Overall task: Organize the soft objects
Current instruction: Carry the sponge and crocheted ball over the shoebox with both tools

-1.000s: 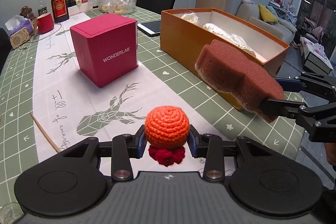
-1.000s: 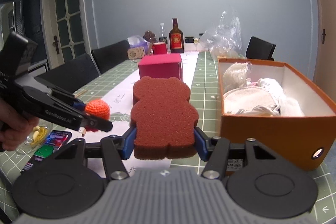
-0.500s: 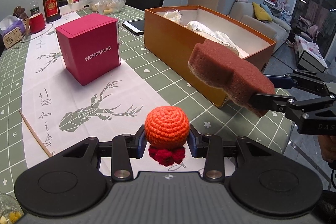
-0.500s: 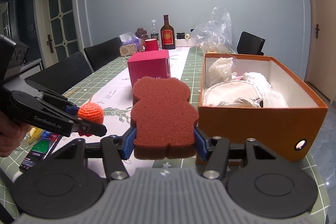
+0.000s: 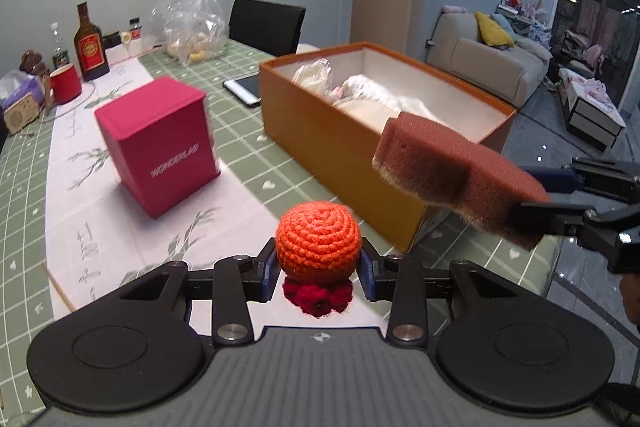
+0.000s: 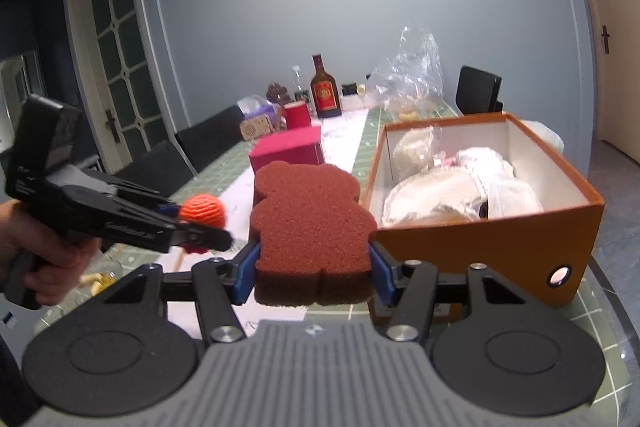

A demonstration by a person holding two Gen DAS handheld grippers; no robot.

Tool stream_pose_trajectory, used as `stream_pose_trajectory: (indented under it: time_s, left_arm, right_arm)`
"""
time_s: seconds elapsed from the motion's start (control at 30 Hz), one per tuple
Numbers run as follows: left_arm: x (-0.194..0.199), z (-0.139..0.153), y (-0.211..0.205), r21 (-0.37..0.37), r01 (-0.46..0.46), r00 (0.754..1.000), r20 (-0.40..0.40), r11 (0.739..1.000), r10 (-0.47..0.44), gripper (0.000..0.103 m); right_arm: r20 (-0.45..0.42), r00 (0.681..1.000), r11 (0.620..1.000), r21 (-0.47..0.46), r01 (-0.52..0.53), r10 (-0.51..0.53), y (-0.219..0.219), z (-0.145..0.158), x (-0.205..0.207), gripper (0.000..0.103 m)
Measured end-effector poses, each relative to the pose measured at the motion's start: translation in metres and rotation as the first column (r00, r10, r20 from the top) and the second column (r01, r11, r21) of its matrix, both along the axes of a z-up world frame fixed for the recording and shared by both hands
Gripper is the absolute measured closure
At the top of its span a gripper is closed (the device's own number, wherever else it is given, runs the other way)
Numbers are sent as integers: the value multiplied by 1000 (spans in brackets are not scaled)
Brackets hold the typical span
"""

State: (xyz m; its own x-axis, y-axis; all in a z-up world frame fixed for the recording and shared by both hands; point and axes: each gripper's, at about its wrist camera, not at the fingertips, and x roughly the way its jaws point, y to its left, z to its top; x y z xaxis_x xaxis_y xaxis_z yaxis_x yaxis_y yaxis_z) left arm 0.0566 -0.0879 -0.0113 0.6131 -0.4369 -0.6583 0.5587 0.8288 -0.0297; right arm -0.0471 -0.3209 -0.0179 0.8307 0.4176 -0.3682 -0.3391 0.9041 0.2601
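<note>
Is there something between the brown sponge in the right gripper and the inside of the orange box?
Nothing visible blocks it. The brown sponge is held above the table near the orange box, which is open on top. White soft items already lie inside, but free space shows near its front wall.

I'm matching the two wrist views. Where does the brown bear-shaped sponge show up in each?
Left wrist: brown bear-shaped sponge at right, edge-on, in the right gripper.
Right wrist: centre foreground, seen flat, pinched between the fingers.
Shared landmark: the orange box, just beyond the sponge.
</note>
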Motion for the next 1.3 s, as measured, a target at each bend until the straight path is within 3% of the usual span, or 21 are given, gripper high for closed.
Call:
stream_pose_trajectory:
  time_s: [0.4, 0.73, 0.8, 0.9, 1.07, 1.3]
  left_arm:
    - [21, 32, -53, -22, 85, 994, 66, 996, -84, 59]
    - [33, 35, -103, -12, 164, 980, 114, 986, -162, 59]
    - [35, 34, -111, 18, 177, 974, 143, 984, -177, 59]
    - [37, 27, -127, 127, 176, 955, 219, 976, -200, 59]
    - [60, 21, -136, 120, 159, 964, 196, 980, -181, 59]
    - [81, 13, -161, 218, 156, 964, 179, 963, -197, 59]
  right_arm:
    - [59, 995, 993, -79, 87, -82, -44, 21, -3, 46]
    - [77, 987, 980, -132, 148, -139, -64, 29, 7, 46]
    - [84, 985, 977, -141, 159, -148, -66, 30, 10, 46]
    - [87, 983, 972, -162, 173, -160, -69, 31, 18, 46]
    - [69, 986, 963, -214, 165, -153, -69, 29, 47, 46]
    - [52, 988, 951, -269, 151, -142, -74, 34, 88, 46]
